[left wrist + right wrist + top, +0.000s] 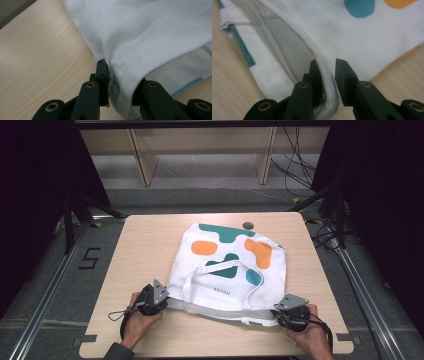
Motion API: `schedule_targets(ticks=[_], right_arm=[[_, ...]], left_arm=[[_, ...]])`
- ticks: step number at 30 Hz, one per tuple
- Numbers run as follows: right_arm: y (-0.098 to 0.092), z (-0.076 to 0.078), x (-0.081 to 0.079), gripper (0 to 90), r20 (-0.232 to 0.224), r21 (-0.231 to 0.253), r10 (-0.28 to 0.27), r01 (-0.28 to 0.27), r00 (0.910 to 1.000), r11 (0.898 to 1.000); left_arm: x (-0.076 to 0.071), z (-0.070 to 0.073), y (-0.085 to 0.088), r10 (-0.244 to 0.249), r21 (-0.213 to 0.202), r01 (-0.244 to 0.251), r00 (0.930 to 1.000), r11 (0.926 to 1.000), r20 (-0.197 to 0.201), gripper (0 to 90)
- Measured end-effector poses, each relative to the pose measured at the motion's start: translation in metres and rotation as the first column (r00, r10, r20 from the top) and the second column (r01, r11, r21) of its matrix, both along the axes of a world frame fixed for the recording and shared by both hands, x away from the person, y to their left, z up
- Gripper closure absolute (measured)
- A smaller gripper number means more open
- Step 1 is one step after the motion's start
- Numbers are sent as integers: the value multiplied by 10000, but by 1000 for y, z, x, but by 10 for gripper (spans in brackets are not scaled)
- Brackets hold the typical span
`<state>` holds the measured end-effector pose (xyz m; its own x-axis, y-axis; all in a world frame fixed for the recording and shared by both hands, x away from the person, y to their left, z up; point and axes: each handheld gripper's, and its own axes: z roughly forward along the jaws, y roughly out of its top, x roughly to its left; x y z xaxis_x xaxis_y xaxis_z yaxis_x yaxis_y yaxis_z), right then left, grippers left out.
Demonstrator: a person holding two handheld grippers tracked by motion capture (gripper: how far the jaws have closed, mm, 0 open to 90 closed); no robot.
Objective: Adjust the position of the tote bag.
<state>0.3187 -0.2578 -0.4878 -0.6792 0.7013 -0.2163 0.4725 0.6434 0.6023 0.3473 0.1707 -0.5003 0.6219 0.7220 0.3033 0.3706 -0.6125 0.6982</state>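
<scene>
A white tote bag (230, 265) printed with orange and teal blobs lies flat on the wooden table (145, 250), its handles folded over it. My left gripper (166, 302) is at the bag's near left corner. In the left gripper view the jaws (120, 80) pinch a bunched fold of the white cloth (140, 37). My right gripper (274, 313) is at the near right corner. There the jaws (327, 66) are shut on the bag's hemmed rim (325, 77), and the mouth of the bag (287, 42) gapes open beside them.
A small dark round spot (247, 225) sits on the table just beyond the bag's far edge. Bare wood (140, 270) lies left of the bag. Wooden shelving (200, 150) and cables (295, 165) stand behind the table.
</scene>
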Motion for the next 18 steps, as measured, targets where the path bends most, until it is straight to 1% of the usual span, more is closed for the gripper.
schedule_targets(ticks=[1,4,5,7,8,9,10,11,12,13,14,15,16,17,18], right_arm=[[-5,0,2,757,28,16,-137,137,9999,9999],[-18,-1,7,739,-17,203,-552,553,9985,9983],[-21,-2,7,735,41,297,-714,713,9974,9970],[-27,-2,9,722,72,333,-811,808,9967,9962],[-29,-3,10,715,123,375,-880,875,9960,9955],[-31,-3,11,702,149,362,-903,897,9958,9953],[-32,-3,12,699,141,411,-1001,995,9949,9942],[-34,-4,13,692,229,396,-1003,993,9947,9943],[-34,-4,12,680,123,435,-1122,1116,9936,9928],[-35,-4,13,672,153,450,-1162,1154,9931,9923],[-36,-5,14,667,173,500,-1180,1170,9929,9919],[-37,-5,14,658,27,492,-1191,1189,9929,9917],[-38,-6,15,657,52,501,-1222,1218,9925,9913],[-38,-6,14,656,-33,565,-1338,1337,9910,9894],[-38,-7,15,657,-28,680,-1388,1386,9903,9880]], left_arm=[[-6,2,-2,-116,227,120,9997,9997,-192,765],[-17,0,-11,-473,297,488,9977,9984,-491,775],[-20,-1,-14,-508,319,527,9972,9981,-555,777],[-26,-2,-19,-626,348,650,9960,9973,-643,777],[-28,-2,-21,-642,338,663,9961,9972,-603,777],[-29,-2,-23,-712,312,735,9949,9968,-712,777],[-31,-2,-23,-679,250,698,9951,9972,-716,777],[-32,-1,-24,-720,176,736,9943,9971,-788,776],[-32,-1,-24,-762,116,773,9944,9969,-733,775],[-34,0,-24,-712,132,726,9940,9973,-835,774],[-34,-1,-24,-689,52,696,9937,9976,-885,771],[-33,-1,-24,-688,-38,688,9934,9976,-921,764],[-31,-1,-24,-820,31,825,9936,9966,-781,762],[-32,-3,-24,-642,-143,630,9927,9979,-1023,761],[-31,-3,-24,-672,-117,663,9924,9977,-1034,761]])
